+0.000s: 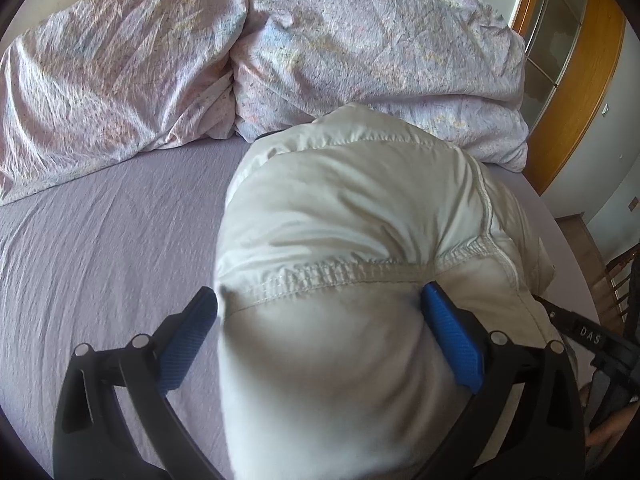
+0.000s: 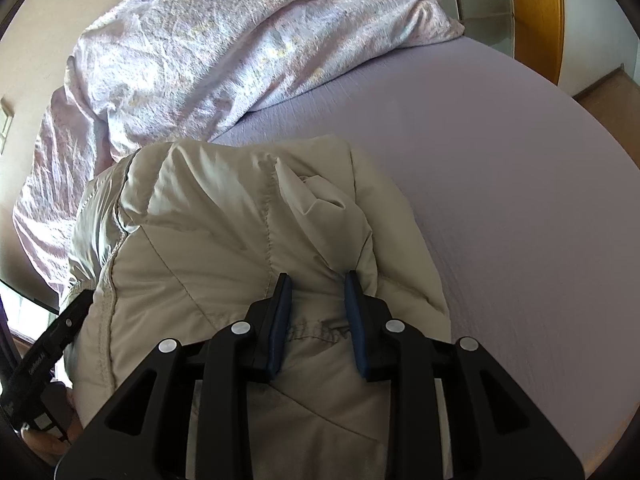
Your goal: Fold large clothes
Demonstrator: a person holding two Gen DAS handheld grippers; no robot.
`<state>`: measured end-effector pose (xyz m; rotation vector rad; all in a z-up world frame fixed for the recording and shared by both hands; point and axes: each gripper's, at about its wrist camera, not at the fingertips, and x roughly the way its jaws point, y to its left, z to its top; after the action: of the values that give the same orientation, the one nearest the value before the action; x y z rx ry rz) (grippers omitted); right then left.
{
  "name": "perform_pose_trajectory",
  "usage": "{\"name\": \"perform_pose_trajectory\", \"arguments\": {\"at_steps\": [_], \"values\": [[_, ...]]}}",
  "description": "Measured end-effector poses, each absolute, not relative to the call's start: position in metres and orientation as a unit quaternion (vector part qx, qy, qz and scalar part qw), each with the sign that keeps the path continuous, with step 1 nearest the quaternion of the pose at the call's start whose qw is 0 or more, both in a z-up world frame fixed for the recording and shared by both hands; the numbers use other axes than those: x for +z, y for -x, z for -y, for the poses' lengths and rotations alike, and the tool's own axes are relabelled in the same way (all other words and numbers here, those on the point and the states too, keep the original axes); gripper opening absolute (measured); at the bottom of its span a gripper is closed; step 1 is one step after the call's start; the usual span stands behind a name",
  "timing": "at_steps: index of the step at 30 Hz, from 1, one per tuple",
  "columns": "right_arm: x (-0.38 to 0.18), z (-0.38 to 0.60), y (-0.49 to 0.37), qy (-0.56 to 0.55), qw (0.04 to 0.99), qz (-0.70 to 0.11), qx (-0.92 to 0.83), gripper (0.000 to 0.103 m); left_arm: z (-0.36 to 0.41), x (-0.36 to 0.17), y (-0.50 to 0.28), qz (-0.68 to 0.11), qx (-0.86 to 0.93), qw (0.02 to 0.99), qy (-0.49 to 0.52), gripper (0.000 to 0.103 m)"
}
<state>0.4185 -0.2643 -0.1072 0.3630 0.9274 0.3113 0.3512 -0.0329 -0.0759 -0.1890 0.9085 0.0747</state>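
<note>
A pale beige padded jacket (image 1: 352, 208) lies bunched on the lilac bed sheet (image 1: 100, 248). In the left wrist view my left gripper (image 1: 320, 300) is wide open, its blue pads either side of a puffy fold with a stitched seam, the fabric bulging between them. In the right wrist view the same jacket (image 2: 224, 216) fills the lower middle. My right gripper (image 2: 316, 284) has its jaws partly closed around a fold of the jacket near a stitched hem; the fabric fills the gap between the pads. Part of the other gripper (image 2: 60, 340) shows at the left edge.
A crumpled pink patterned duvet (image 1: 280, 48) is heaped along the far side of the bed, also in the right wrist view (image 2: 224, 48). A wooden wardrobe frame (image 1: 580, 80) stands at the right. Bare sheet (image 2: 520, 208) lies right of the jacket.
</note>
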Motion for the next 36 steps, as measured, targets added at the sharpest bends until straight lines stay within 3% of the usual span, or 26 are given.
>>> {"name": "perform_pose_trajectory", "arguments": {"at_steps": [3,5,6,7,12,19,27,36], "values": [[-0.098,0.275,-0.419,-0.188,0.857,-0.452,0.159,0.037,0.023,-0.067,-0.343,-0.441,0.033,0.892,0.094,0.101],[-0.090,0.288,-0.416,-0.207,0.856,-0.449,0.150,0.056,0.014,-0.062,-0.338,-0.441,0.030,0.891,0.101,0.101],[-0.087,0.297,-0.416,-0.218,0.857,-0.444,0.147,0.073,0.007,-0.059,-0.336,-0.442,0.027,0.890,0.110,0.101],[-0.084,0.303,-0.416,-0.229,0.855,-0.440,0.151,0.080,0.000,-0.056,-0.334,-0.444,0.024,0.888,0.122,0.101],[-0.097,0.324,-0.434,-0.299,0.792,-0.488,0.214,0.098,-0.027,-0.054,-0.330,-0.463,0.005,0.870,0.172,0.100],[-0.134,0.319,-0.448,-0.313,0.734,-0.561,0.221,0.102,-0.038,-0.055,-0.326,-0.478,-0.020,0.857,0.188,0.100],[-0.155,0.299,-0.459,-0.362,0.671,-0.585,0.276,0.102,-0.033,-0.060,-0.328,-0.496,-0.040,0.849,0.178,0.100],[-0.153,0.267,-0.464,-0.343,0.672,-0.585,0.298,0.102,-0.040,-0.063,-0.332,-0.504,-0.049,0.844,0.178,0.100]]}}
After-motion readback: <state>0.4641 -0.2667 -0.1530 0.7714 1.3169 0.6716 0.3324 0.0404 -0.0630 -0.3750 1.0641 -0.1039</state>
